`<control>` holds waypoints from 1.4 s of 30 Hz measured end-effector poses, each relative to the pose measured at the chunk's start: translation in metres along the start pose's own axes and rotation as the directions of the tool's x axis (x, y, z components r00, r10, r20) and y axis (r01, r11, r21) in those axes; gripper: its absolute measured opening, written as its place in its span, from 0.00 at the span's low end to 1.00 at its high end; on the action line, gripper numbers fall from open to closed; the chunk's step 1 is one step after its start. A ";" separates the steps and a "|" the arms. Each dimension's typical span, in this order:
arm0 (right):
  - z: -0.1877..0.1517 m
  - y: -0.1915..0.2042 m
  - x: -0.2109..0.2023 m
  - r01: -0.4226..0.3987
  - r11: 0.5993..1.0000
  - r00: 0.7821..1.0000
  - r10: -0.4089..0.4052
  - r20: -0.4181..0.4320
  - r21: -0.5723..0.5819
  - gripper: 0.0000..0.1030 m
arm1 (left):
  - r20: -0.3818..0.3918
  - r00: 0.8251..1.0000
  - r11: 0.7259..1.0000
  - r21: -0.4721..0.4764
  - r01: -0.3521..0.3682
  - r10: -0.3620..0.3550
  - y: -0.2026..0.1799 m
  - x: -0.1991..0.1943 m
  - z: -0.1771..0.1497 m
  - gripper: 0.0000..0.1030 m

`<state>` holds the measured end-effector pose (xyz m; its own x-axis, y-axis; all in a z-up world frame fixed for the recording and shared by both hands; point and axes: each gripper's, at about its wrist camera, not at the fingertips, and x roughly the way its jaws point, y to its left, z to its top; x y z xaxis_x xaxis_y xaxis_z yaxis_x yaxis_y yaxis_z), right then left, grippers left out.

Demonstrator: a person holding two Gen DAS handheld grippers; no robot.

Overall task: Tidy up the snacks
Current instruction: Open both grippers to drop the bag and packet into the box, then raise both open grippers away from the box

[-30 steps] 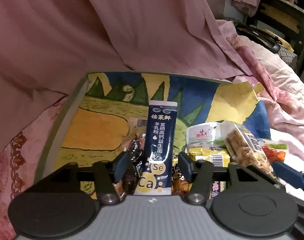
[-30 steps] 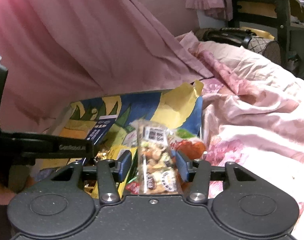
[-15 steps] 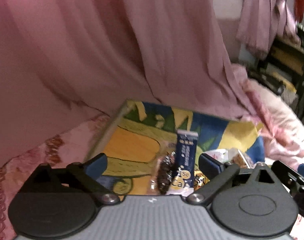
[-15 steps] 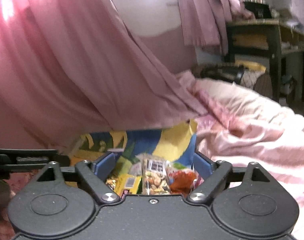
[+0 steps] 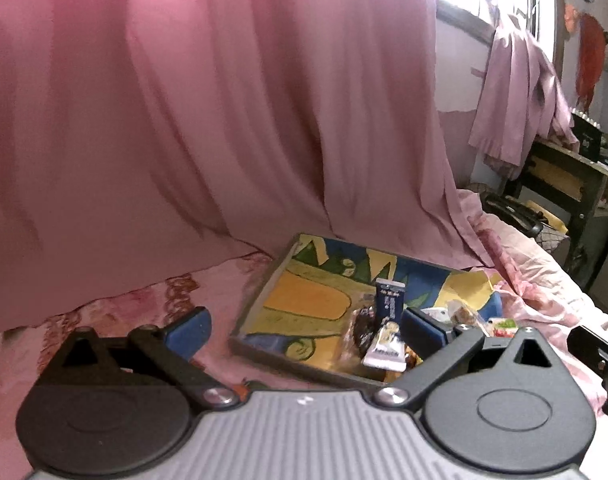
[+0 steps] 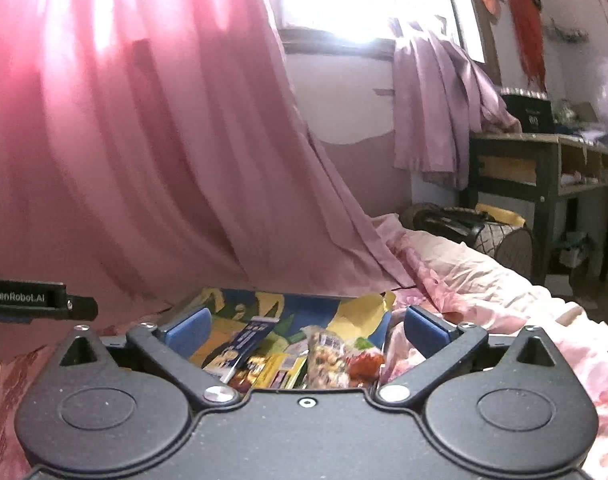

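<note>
The left tool (image 5: 304, 326) stands with its jaws fully apart and nothing between them. In the left wrist view it sits off the near left corner of the tray (image 5: 256, 312). The right tool (image 6: 306, 326) has jaws that are opening, already wide, and they hold nothing; the snacks seen through the gap lie beyond it on the tray.

The tray, printed in yellow, blue and green, rests on the bed (image 5: 544, 292) just below a pink curtain (image 5: 224, 120). Its rim likely serves to keep loose packets from sliding into the soft bedding. The snacks are all gathered toward the tray's near right part, leaving the left part bare. A dark blue sachet (image 5: 390, 304) lies lengthwise beside a dark wrapped sweet (image 5: 362, 324), with a white packet (image 5: 384, 354) at its near end. To the right, a clear bag of nuts (image 6: 326, 358) lies along the same line, next to yellow packets (image 6: 278, 368) and an orange-red packet (image 6: 364, 362).

Sachet and nut bag lying roughly parallel suggests they were laid side by side on purpose. Both tools being empty and clear of the tray suggests the placing step is done.
</note>
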<state>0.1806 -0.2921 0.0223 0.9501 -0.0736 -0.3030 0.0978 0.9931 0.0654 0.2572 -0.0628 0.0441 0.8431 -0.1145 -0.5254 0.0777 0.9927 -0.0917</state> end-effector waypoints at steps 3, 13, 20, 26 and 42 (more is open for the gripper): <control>-0.006 0.011 -0.022 -0.014 0.999 1.000 0.015 0.007 -0.031 0.99 | 0.018 1.000 1.000 0.010 -0.011 0.011 0.013 -0.017 -0.013 1.00; -0.032 0.051 -0.077 -0.086 0.993 0.996 0.085 -0.018 -0.081 0.99 | 0.054 0.998 0.999 0.022 -0.036 0.034 0.047 -0.071 -0.055 1.00; -0.051 0.071 -0.101 -0.108 0.988 0.993 0.102 -0.059 -0.111 0.99 | 0.062 0.996 0.997 0.008 -0.072 0.071 0.063 -0.101 -0.080 1.00; -0.063 0.082 -0.114 -0.117 0.984 0.990 0.105 -0.094 -0.135 0.99 | 0.031 0.995 0.995 -0.020 -0.093 0.094 0.071 -0.120 -0.098 1.00; -0.078 0.092 -0.135 -0.106 0.983 0.987 0.087 -0.132 -0.149 0.99 | 0.094 0.982 0.986 0.024 -0.164 0.161 0.064 -0.161 -0.118 1.00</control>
<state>0.0382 -0.1840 -0.0051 0.9078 0.0255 -0.4187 -0.0488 0.9978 -0.0451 0.0639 0.0152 0.0229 0.8908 0.0511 -0.4515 -0.0491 0.9987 0.0160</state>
